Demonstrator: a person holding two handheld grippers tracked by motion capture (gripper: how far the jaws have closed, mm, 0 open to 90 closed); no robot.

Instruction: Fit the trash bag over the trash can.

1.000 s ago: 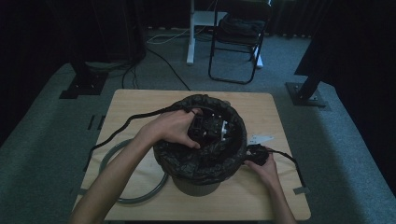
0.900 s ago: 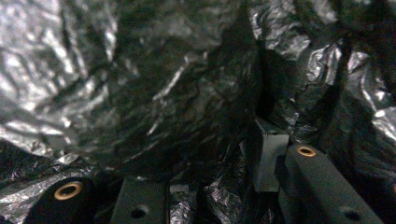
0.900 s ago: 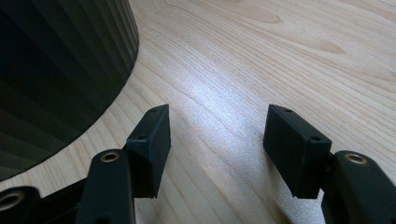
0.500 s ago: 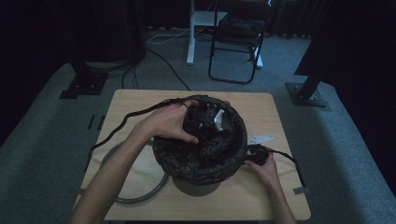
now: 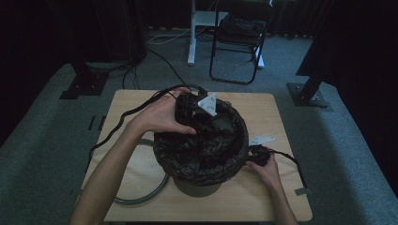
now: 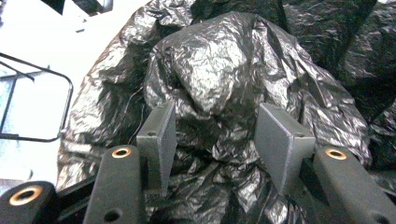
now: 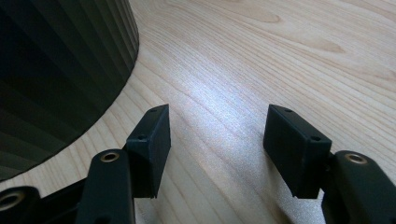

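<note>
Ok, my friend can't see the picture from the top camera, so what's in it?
A person leans over a wooden table, pushing the left gripper into a bin lined with a black bag. The right gripper rests on the table beside it.

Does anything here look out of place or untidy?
Yes. The black bag bunches up in crumpled folds inside the bin rather than lying flat, and a grey ring lies loose on the table.

**Hidden and cut off**

Left gripper [image 5: 195, 110] largely covered in the high view by the left hand [image 5: 162, 117] and sunk among folds of the black bag [image 5: 202, 150]. Bin [image 7: 56, 70] cropped by the right gripper view's left edge. Bin body mostly cloaked by the bag from above. Grey ring [image 5: 141, 194] partly hidden under a forearm. Bag interior too dark to read.
</note>
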